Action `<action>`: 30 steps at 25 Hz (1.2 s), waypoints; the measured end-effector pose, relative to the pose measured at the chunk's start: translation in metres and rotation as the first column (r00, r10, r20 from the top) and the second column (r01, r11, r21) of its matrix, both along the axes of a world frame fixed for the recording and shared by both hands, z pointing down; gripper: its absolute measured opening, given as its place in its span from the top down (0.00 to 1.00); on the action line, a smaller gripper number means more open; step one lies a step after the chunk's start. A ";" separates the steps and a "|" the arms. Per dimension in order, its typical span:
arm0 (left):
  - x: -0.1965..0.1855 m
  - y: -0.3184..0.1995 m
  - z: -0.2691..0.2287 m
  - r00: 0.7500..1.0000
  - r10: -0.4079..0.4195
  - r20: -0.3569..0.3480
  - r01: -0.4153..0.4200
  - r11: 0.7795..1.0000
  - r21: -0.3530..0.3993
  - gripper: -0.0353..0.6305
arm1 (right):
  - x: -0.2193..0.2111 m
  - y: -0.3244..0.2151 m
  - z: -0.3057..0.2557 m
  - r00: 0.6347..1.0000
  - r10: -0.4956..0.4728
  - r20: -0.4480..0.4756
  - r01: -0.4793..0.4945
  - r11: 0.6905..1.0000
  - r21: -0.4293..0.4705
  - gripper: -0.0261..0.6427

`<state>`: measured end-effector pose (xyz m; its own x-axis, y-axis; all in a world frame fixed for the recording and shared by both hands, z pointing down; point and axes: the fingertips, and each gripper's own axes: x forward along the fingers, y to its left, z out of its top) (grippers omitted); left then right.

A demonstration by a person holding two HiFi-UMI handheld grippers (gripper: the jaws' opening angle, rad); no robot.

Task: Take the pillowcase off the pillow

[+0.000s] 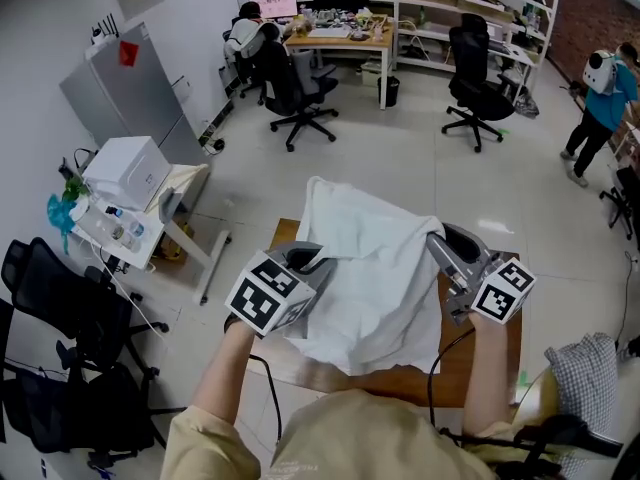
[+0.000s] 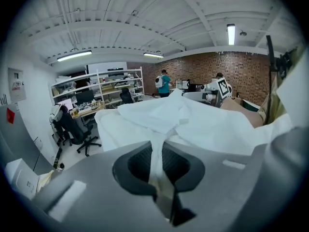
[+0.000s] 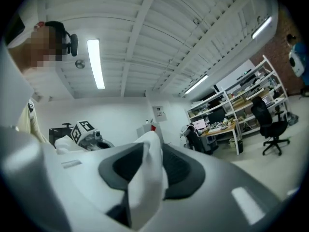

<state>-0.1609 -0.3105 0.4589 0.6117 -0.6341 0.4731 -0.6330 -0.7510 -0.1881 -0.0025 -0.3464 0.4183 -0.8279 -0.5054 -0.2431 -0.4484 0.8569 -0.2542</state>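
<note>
A white pillowcase [image 1: 370, 268] with the pillow inside lies rumpled on a small brown wooden table [image 1: 485, 368] in front of me. My left gripper [image 1: 318, 258] is at its left edge, shut on a thin pinched strip of the cloth [image 2: 157, 151]. The right gripper [image 1: 437, 240] sits at the raised right corner. A thick fold of the pillowcase [image 3: 149, 153] fills the gap between its jaws and touches both pads. The far end of the pillowcase stands up in a peak. How much of the pillow is still covered is hidden.
A white cart with a box [image 1: 125, 173] stands to the left, with black chairs [image 1: 60, 368] nearer me. A checked cloth [image 1: 585, 368] lies at the lower right. Office chairs [image 1: 478, 93], desks and a person [image 1: 600, 108] are across the grey floor.
</note>
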 end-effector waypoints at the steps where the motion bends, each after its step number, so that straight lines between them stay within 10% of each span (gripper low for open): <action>1: 0.002 0.000 0.000 1.000 0.001 -0.004 -0.001 1.000 0.010 0.90 | 0.007 0.000 0.003 1.000 0.026 -0.017 -0.026 1.000 0.006 0.68; 3: 0.005 -0.002 0.001 1.000 -0.002 -0.020 0.003 1.000 0.016 0.90 | 0.025 0.009 -0.008 0.995 0.090 -0.051 -0.086 0.994 0.073 0.47; 8: 0.008 -0.034 -0.007 0.998 -0.031 -0.063 0.029 0.999 -0.021 0.90 | 0.027 0.064 -0.074 0.994 0.034 -0.106 -0.003 0.959 0.283 0.50; 18: 0.040 -0.079 -0.039 0.996 -0.030 -0.081 0.025 0.997 -0.068 0.90 | -0.088 0.126 -0.041 0.932 -0.094 -0.349 0.202 0.936 0.287 0.51; 25: 0.036 -0.092 -0.039 0.991 -0.045 -0.130 0.030 0.993 -0.110 0.90 | -0.102 0.111 -0.017 0.919 -0.013 -0.393 0.115 0.964 0.239 0.87; 30: 0.021 -0.103 -0.034 0.980 -0.077 -0.182 0.051 0.989 -0.140 0.90 | -0.113 0.117 0.059 0.807 -0.032 -0.590 0.160 0.973 0.166 0.95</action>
<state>-0.1398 -0.4130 0.4247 0.6574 -0.6133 0.4379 -0.6949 -0.7182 0.0374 -0.1152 -0.2297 0.4769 -0.8870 -0.4101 0.2122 -0.3696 0.9060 0.2060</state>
